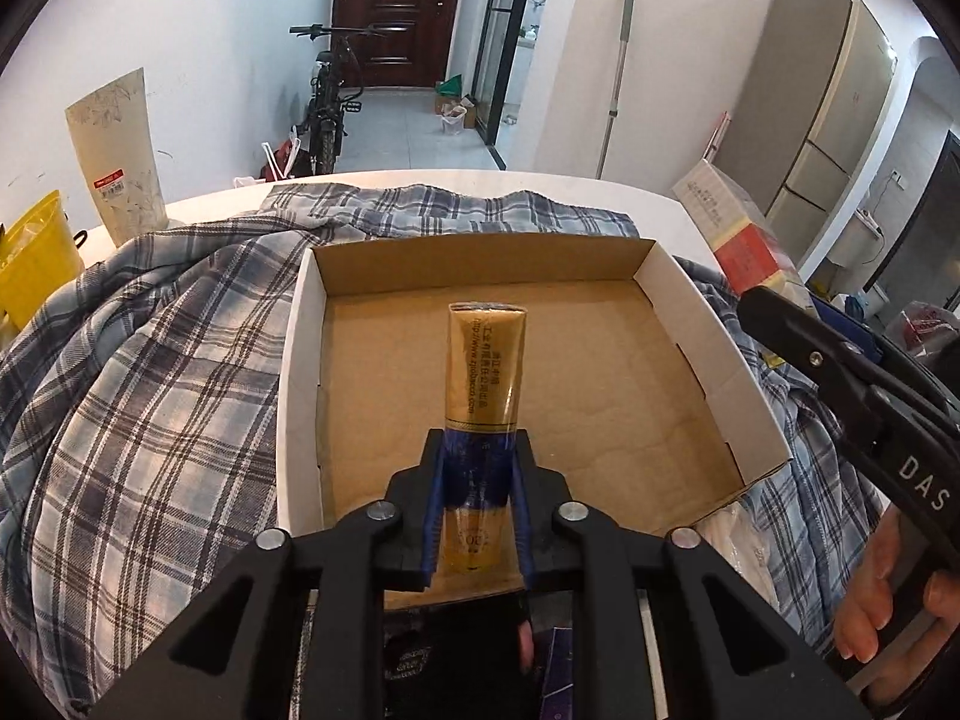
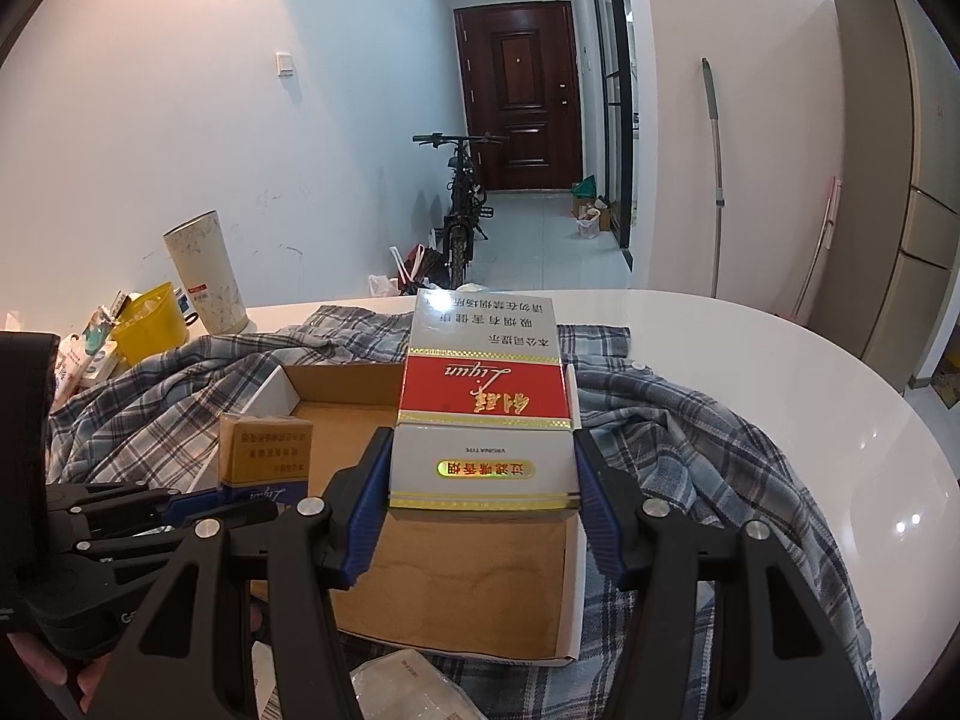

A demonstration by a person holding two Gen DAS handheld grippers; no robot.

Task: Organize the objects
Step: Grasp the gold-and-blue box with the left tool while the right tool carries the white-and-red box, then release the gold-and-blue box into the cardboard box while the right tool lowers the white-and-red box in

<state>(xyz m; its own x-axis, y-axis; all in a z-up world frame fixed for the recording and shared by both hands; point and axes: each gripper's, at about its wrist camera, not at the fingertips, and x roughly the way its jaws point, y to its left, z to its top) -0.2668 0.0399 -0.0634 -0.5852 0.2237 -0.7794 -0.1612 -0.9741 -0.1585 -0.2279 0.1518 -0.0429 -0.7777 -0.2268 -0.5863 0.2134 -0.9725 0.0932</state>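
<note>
A white table [image 2: 750,360] carries one plaid shirt [image 1: 150,372] with one open cardboard tray [image 1: 708,324] on it. Two packs hang over the tray: the red-and-white pack [image 2: 483,420] clamped in the right gripper [image 2: 483,480], the gold pack [image 1: 485,372] squeezed narrow-side between the left gripper [image 1: 480,456] pads.

Tray [image 1: 300,360] on shirt [image 1: 150,390], on table [image 2: 810,408]

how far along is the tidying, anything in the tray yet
Nothing lies loose in the cardboard tray yet. In hand: the left gripper holds a gold and blue pack over the tray floor; the right gripper grips a red and white pack above it. Left: release both.
</note>
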